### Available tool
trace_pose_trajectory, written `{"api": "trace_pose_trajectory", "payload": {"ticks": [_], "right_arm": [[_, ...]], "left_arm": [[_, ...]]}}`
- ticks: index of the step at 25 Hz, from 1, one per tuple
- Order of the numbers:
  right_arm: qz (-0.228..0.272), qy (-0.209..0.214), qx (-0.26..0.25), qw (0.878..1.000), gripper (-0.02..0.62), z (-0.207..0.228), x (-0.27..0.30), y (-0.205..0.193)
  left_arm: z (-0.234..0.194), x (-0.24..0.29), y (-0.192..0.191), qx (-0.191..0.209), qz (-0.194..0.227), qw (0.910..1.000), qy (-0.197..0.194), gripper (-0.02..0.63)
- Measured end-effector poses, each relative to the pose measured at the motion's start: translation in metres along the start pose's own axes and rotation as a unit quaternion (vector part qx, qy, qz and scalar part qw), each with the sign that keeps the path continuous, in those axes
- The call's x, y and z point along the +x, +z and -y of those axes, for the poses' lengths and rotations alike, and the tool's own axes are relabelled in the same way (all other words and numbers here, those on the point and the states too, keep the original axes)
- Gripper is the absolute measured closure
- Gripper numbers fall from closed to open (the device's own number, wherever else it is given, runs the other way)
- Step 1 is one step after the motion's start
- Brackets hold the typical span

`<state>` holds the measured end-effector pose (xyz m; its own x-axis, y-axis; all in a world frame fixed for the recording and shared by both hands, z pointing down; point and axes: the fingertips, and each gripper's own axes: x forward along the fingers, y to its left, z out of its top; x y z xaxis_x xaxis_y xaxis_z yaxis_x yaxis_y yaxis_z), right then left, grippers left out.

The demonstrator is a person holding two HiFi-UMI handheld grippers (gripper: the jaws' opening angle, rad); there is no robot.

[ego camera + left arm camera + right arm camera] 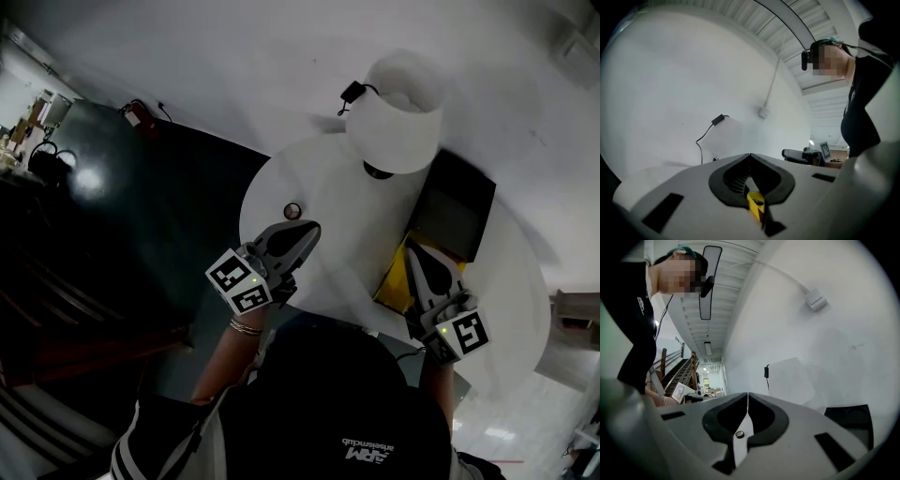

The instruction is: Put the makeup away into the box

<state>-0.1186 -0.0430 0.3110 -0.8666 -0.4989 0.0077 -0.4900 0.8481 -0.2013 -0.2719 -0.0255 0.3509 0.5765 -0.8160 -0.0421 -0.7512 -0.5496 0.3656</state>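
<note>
Black box (457, 214), yellow inside; small round item (292, 210) apart on table (328, 178)

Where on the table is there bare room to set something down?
Bare: the table middle, between the small round item and the box, and its right rim beyond the box. Crowded: lamp, box and yellow item cluster together.

Two claws: one left claw (314, 226) and one right claw (413, 249). One round white desk (337, 183). One small round makeup pot (292, 210), just ahead of the left claw's tip. One box (391, 283), at the right claw's tip. One white lamp (398, 122), beyond both claws.
</note>
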Motion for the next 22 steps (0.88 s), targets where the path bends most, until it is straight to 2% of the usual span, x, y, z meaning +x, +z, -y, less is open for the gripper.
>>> {"api": "trace_pose_trajectory", "payload": {"ticks": [4, 7, 12, 17, 19, 22], "right_arm": [[-0.016, -0.004, 0.0, 1.0, 0.574, -0.004, 0.02, -0.006], [-0.026, -0.016, 0.009, 1.0, 0.575, -0.001, 0.03, -0.013], [-0.047, -0.013, 0.023, 0.999, 0.575, -0.012, 0.054, -0.03], [-0.073, -0.011, 0.031, 0.997, 0.574, -0.021, 0.076, -0.043], [-0.078, -0.013, 0.032, 0.996, 0.574, -0.024, 0.086, -0.047], [-0.093, -0.022, 0.037, 0.995, 0.574, -0.023, 0.1, -0.059]], "left_arm": [[-0.043, -0.017, -0.008, -0.022, -0.013, 0.999, 0.036, 0.589], [-0.066, -0.022, -0.013, -0.05, -0.01, 0.9976, 0.047, 0.589], [-0.088, -0.031, -0.012, -0.043, -0.024, 0.9973, 0.056, 0.589], [-0.114, -0.04, -0.025, -0.037, -0.051, 0.9941, 0.088, 0.588], [-0.124, -0.045, -0.03, -0.043, -0.058, 0.9935, 0.089, 0.588], [-0.129, -0.049, -0.031, -0.06, -0.053, 0.9945, 0.067, 0.588]]}}
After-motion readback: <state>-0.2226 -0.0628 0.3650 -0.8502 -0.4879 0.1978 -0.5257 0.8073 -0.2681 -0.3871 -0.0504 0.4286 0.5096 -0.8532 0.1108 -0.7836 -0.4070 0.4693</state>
